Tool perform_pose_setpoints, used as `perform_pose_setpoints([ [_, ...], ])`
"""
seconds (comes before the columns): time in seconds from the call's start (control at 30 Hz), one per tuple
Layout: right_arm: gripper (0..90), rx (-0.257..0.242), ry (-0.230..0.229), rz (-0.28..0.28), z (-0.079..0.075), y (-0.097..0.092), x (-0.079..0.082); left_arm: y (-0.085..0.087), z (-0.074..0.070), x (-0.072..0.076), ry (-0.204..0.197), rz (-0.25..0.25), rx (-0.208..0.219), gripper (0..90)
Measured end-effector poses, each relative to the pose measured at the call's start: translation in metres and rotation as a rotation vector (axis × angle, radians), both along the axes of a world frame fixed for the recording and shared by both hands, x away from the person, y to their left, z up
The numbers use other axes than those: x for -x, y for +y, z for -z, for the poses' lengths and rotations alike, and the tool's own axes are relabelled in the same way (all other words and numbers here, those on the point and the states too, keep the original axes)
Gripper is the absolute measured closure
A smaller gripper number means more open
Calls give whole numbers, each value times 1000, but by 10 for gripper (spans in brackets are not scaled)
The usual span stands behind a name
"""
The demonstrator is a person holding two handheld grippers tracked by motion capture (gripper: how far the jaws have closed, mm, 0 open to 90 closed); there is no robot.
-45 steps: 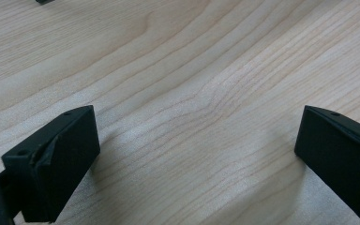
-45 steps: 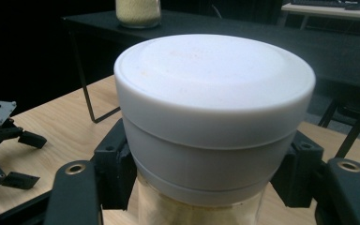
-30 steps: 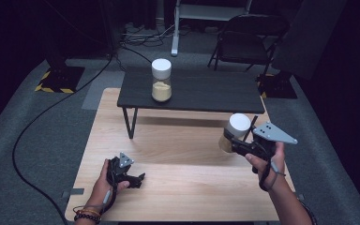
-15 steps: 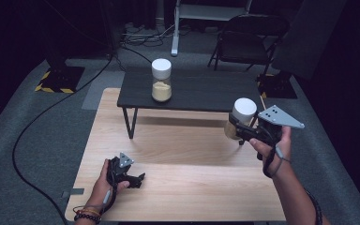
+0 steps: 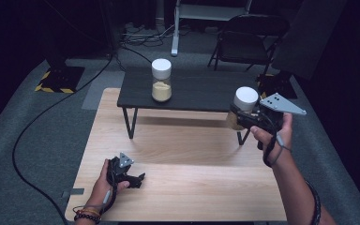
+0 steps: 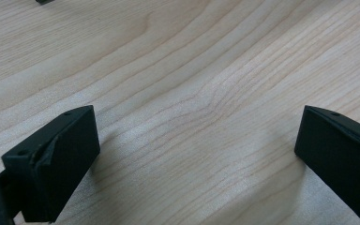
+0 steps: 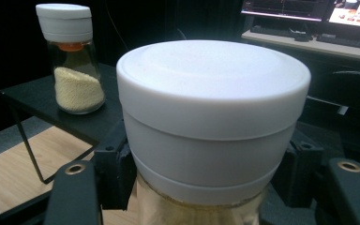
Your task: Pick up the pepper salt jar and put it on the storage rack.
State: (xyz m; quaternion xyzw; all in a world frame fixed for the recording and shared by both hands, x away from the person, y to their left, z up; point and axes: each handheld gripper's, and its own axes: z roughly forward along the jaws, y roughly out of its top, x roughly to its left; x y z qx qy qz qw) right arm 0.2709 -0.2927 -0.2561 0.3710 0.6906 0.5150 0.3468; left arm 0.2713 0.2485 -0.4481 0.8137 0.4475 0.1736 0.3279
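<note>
A glass jar [image 5: 245,99] with a white lid and pale yellow grains is held in the air beside the right end of the small black table [image 5: 201,91]. My right gripper [image 5: 237,118] is shut on its glass body just under the lid [image 7: 213,108]. A second, similar jar [image 5: 161,80] stands upright on the black table, left of its middle, and is also seen as the far jar [image 7: 71,58] at the upper left of the right gripper view. My left gripper [image 5: 136,180] rests low over the wooden tabletop [image 6: 192,84], open, with nothing between its black fingers [image 6: 56,159].
The black table stands on thin legs [image 5: 130,123] at the far end of the wooden table [image 5: 187,197]. Beyond it are a folding chair [image 5: 248,40], floor cables [image 5: 28,136] and a yellow-striped base [image 5: 58,77]. Monitors [image 7: 309,11] glow behind.
My right gripper has lifted the white-lidded jar upward and slightly farther away, toward the black table's right end. The left gripper has stayed where it was.
</note>
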Motion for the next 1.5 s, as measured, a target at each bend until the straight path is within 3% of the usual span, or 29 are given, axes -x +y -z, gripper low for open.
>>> perform_pose_setpoints([
  [0.7, 347, 0, -5, 62, -19, 15, -37, 0, 0, 0, -1, 1, 0, 5],
  [1.5, 347, -51, 9, 82, -15, 30, -81, 0, 0, 0, 0, 0, 0, 5],
])
